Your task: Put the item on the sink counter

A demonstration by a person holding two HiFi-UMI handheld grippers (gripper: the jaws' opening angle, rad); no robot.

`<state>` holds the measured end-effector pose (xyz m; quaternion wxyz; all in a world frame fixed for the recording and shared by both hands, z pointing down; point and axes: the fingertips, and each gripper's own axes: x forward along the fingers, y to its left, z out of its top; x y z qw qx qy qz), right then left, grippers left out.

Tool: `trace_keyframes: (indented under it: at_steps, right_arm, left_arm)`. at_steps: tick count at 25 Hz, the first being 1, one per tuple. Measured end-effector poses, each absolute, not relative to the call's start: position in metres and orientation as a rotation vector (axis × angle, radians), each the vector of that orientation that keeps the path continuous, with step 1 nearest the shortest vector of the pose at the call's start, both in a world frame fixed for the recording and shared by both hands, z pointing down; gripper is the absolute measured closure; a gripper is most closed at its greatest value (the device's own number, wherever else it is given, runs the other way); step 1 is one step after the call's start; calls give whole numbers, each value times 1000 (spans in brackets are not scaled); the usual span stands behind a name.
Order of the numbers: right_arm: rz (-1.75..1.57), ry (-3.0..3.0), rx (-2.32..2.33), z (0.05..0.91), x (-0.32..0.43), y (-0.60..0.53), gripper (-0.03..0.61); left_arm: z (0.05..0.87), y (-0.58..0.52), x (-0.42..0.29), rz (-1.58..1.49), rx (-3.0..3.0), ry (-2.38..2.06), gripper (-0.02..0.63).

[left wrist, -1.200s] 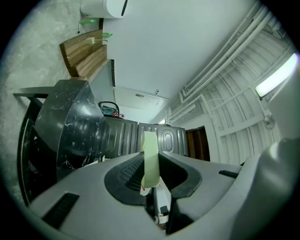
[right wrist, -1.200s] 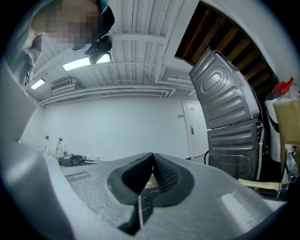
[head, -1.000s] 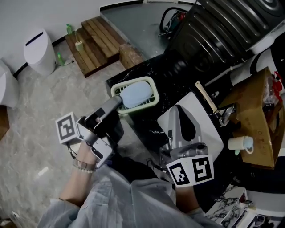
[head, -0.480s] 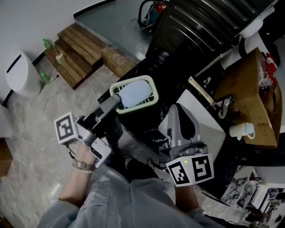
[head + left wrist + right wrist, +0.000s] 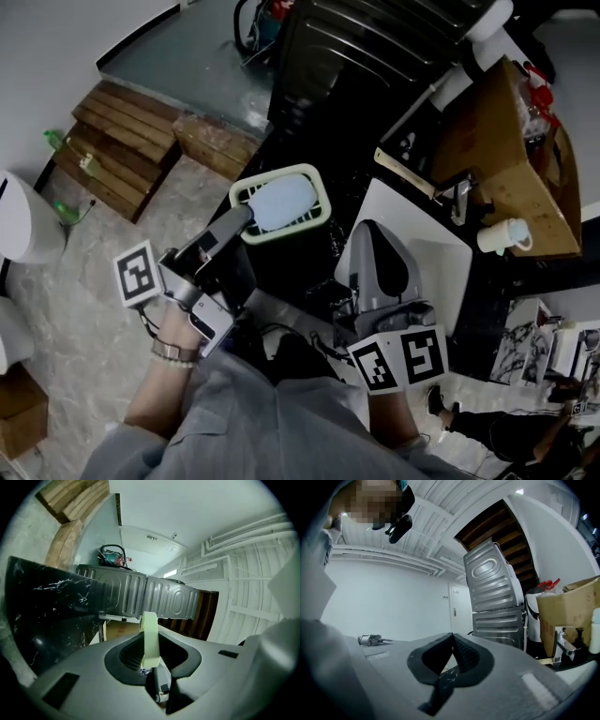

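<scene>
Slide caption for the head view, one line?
The left claw grips a pale green soap dish with a light blue bar over the black counter; shut right claw above the white sink.

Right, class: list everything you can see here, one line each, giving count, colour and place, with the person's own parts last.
soap dish: 1, pale green, at the counter's left edge
bar: 1, light blue, lying in the soap dish
counter: 1, black marble, centre
sink basin: 1, white, set in the counter
tap: 1, metal, behind the basin
cardboard box: 1, brown, right of the tap
cup: 1, white, beside the box
wooden steps: 1 stack, brown, floor at left
left gripper: 1, grey, shut on the dish's rim
right gripper: 1, grey, shut, empty, over the basin
</scene>
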<state>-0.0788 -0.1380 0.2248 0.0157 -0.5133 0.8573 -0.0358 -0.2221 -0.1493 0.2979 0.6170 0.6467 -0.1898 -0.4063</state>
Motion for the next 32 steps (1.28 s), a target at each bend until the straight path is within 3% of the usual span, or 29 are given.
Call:
trace_keyframes:
  at_steps: [16,32]
  right_arm:
    - [-181,2521,-1889,243,-37,-170,581]
    - [-501,2498,-1759,274,-37,-176,578]
  left_arm:
    - [323,-213,-179,-746,1472,-294,528]
    - [322,-218,-172,-739,1503,-279,526]
